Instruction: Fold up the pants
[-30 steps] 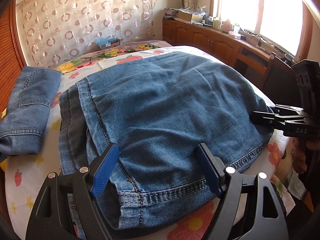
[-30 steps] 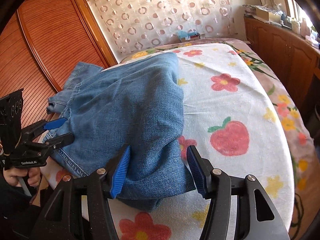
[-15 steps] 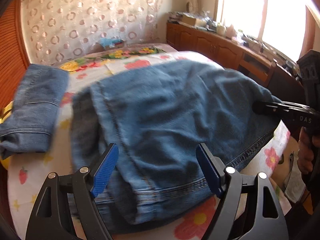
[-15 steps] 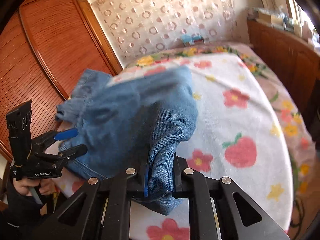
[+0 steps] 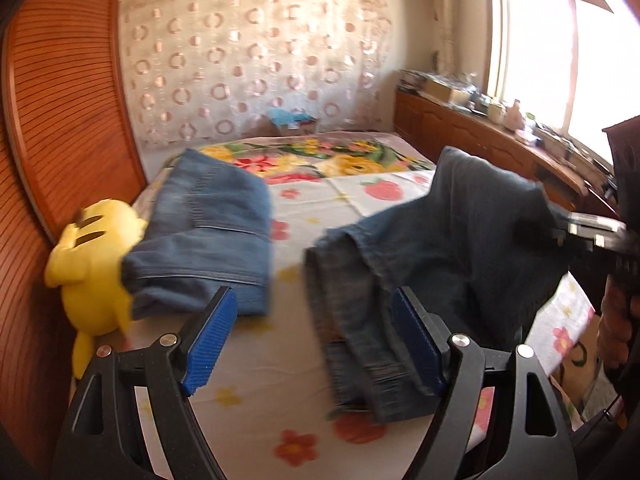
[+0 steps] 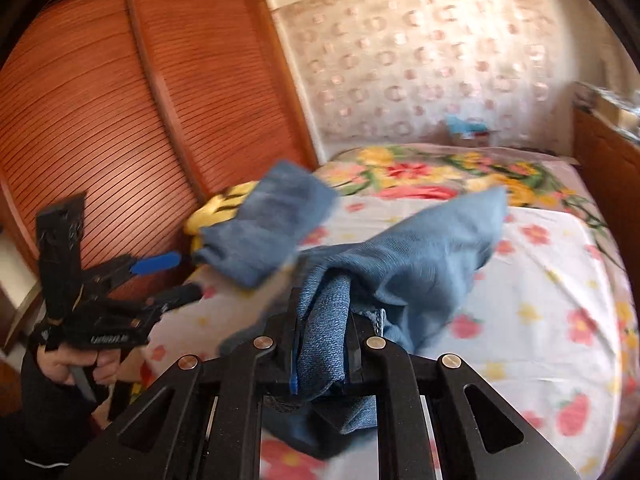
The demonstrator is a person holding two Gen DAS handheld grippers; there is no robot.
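Observation:
The blue jeans [image 5: 448, 248] hang bunched above the flowered bed [image 5: 344, 200], lifted at their right side. My right gripper [image 6: 322, 344] is shut on a thick fold of the jeans [image 6: 404, 260] and holds it up; it also shows at the right edge of the left wrist view [image 5: 576, 236]. My left gripper [image 5: 312, 336] is open and empty, with its blue pads [image 5: 210, 340] spread wide just left of the jeans' hem. It also shows open at the left of the right wrist view [image 6: 172, 276].
A second, folded pair of jeans [image 5: 208, 240] lies at the bed's left side against a yellow plush toy [image 5: 92, 264]. A slatted wooden wardrobe [image 6: 120, 120] stands to the left. A wooden cabinet [image 5: 480, 140] runs under the window on the right.
My right gripper shut on the jeans' edge and lifted it, pulling the jeans up and to the right. My left gripper stayed open and swung left, off the jeans.

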